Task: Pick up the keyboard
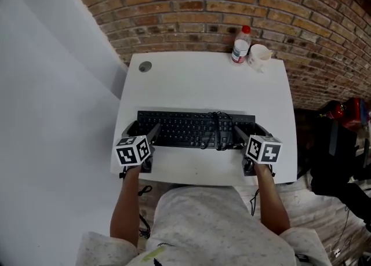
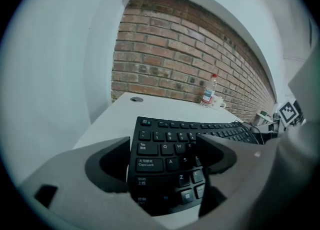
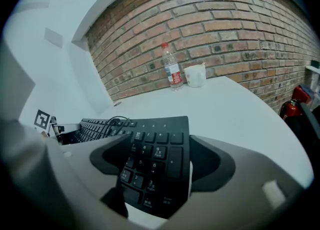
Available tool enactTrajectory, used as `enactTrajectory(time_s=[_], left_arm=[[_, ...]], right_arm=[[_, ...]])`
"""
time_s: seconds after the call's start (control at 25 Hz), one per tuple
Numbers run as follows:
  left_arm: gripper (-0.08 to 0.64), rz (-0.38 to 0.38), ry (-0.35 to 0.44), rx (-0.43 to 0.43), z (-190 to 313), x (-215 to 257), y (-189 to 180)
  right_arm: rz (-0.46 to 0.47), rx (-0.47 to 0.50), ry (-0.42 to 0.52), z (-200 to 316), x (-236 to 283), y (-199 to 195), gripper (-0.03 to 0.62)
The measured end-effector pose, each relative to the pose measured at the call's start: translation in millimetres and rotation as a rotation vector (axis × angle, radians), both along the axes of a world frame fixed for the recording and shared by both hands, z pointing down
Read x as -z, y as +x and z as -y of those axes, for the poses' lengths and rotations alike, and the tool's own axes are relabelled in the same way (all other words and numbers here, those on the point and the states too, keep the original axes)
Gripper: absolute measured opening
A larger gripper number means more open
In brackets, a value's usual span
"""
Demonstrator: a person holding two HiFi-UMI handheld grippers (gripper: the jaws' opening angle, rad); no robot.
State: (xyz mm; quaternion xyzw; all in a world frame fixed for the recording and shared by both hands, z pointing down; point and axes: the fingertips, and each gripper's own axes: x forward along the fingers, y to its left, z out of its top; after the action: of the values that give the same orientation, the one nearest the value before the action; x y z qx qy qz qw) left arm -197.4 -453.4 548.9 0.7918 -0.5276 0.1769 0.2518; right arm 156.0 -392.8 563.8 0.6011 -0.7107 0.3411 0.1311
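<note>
A black keyboard (image 1: 185,128) lies lengthwise across the near part of the white table (image 1: 203,85), with its cable (image 1: 219,127) looped over the keys. My left gripper (image 1: 143,128) is shut on its left end (image 2: 165,149): one jaw sits against the end edge, the other over the letter keys. At the right end (image 3: 150,149) my right gripper (image 1: 250,130) grips the same way, with one jaw over the number pad and the other at the outer edge. In the left gripper view the keyboard's left end looks slightly raised off the table.
A plastic bottle (image 1: 241,44) with a red cap and a white cup (image 1: 259,56) stand at the table's far edge by the brick wall. A round cable hole (image 1: 145,66) is at the far left corner. A red object (image 1: 348,111) sits on the floor to the right.
</note>
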Motion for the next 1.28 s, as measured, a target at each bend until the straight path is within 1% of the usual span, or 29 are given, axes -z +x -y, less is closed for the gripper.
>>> enactTrajectory(time_s=[0.48, 0.76, 0.96, 1.28], left_arm=[[0.407, -0.067, 0.141, -0.018, -7.5, 64.9, -12.6], [0.407, -0.089, 0.224, -0.033, -13.3, 111.7, -18.9], [0.407, -0.114, 0.278, -0.035, -26.8, 141.6, -22.5], [0.407, -0.125, 0.375, -0.040, -49.5, 187.5, -29.1]], right_arm=[[-0.060, -0.015, 0.160, -10.3, 78.0, -13.4, 0.375], [-0.079, -0.032, 0.246, -21.4, 126.2, -21.1, 0.376], [-0.104, -0.036, 0.315, -36.0, 160.9, -25.2, 0.376], [-0.116, -0.042, 0.405, -59.7, 204.0, -32.3, 0.377]])
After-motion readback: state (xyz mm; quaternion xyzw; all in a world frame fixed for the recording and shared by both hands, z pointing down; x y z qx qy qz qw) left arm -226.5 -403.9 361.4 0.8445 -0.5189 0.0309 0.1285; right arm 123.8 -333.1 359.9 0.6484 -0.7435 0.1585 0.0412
